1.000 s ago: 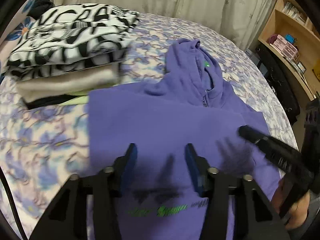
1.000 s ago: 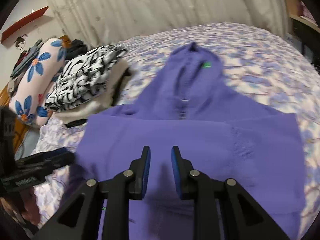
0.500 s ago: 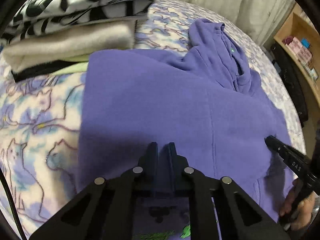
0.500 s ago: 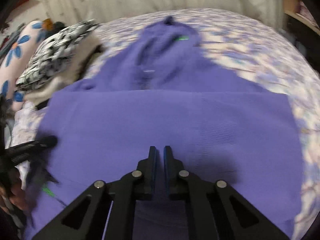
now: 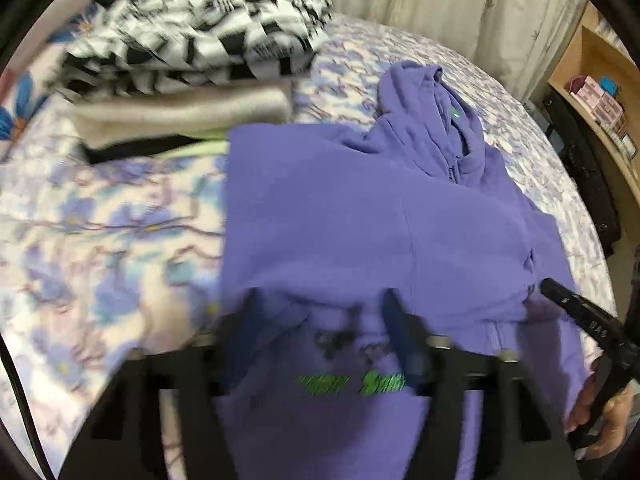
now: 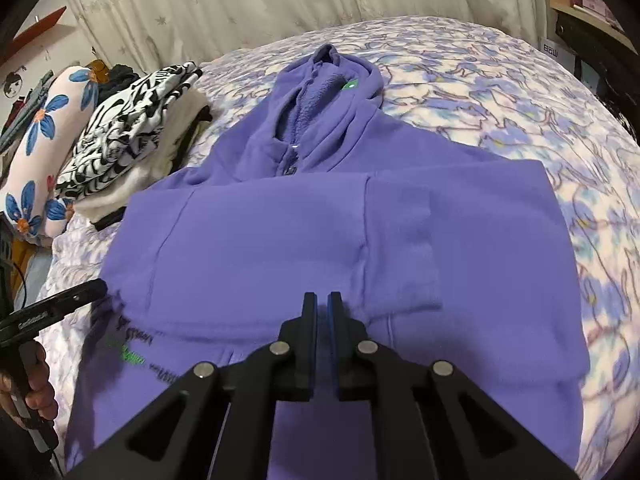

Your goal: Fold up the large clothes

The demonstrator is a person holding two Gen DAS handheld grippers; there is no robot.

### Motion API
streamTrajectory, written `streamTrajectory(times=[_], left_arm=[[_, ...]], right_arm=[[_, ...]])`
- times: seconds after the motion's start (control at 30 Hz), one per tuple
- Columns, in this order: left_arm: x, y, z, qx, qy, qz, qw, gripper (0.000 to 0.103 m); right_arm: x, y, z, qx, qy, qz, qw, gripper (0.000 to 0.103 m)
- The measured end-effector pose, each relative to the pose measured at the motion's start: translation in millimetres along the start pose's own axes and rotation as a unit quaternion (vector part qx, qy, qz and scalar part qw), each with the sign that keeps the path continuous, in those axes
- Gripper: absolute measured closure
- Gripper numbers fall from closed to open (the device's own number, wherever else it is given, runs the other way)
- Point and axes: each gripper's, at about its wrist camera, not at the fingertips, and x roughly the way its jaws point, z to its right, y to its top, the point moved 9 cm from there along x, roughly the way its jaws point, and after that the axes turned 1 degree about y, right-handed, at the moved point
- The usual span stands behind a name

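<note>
Left wrist view: hoodie (image 5: 360, 220) fills centre and lower right of the frame, flat on the bed (image 5: 100, 232), sleeves folded across the chest, hood (image 5: 428, 108) toward upper right, hem running off the bottom edge. Long axis goes bottom to upper right, straight ahead of the left gripper (image 5: 320, 320). Its jaws are opening, blurred, spread over the chest print; cloth sits under and between them but the pads don't look pressed on it. Right gripper tip (image 5: 568, 308) pokes in at right edge over the hoodie's side, hand (image 5: 600, 420) below it. Stack of folded clothes (image 5: 192, 68) upper left, clear of the hoodie. Right wrist view: hoodie (image 6: 320, 240) centred, hood (image 6: 328, 92) at top centre, hem at bottom. Right gripper (image 6: 322, 308) jaws pressed together, nothing visibly pinched, tips over the lower middle of the body. Left gripper (image 6: 60, 304) enters from left edge at the hoodie's side. Judgement: both sit at the hem end, one per side, so next fold likely lifts hem toward hood; each needs the hem corner nearest it.
</note>
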Motion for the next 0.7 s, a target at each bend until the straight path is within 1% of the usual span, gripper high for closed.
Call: streamTrajectory(times=[0.1,0.17,0.23,0.3,0.37,0.5,0.6,0.63,0.7], left_arm=[[-23.6,-11.9,-3.5,0.019,0.012,0.009,0.9997,0.036],[-40.0,-22.9,-7.2,0.023,0.017,0.013,0.9995,0.036],[-55.3,-32.5,-11.5,0.023,0.022,0.019,0.9993,0.036],[-70.8,-42.0,-16.6,0.021,0.024,0.026,0.9991,0.036],[-86.6,-51.9,-21.2,0.016,0.025,0.032,0.9990,0.036],[-118.0,-71.2,-27.3,0.006,0.024,0.046,0.9986,0.035],[-142.0,-85.6,-33.1,-0.003,0.026,0.060,0.9978,0.029],[-149.6,-90.5,-34.9,-0.006,0.027,0.066,0.9975,0.027],[-163.8,-102.0,-39.4,-0.012,0.028,0.073,0.9968,0.025]], right_arm=[[-17.8,-9.7,-2.0,0.010,0.007,0.002,1.000,0.098],[-33.4,-15.8,-3.2,0.017,0.012,0.009,1.000,0.097],[-50.7,-22.1,-4.6,0.022,0.013,0.019,0.999,0.090],[-65.4,-27.3,-5.9,0.027,0.017,0.028,0.999,0.070],[-86.7,-35.1,-8.7,0.033,0.023,0.043,0.998,0.063],[-123.0,-49.4,-14.3,0.028,0.028,0.064,0.997,0.063],[-145.4,-59.9,-17.7,0.020,0.027,0.077,0.996,0.061],[-155.5,-65.7,-18.8,0.016,0.023,0.084,0.996,0.060],[-169.9,-75.5,-19.3,0.014,0.021,0.092,0.995,0.051]])
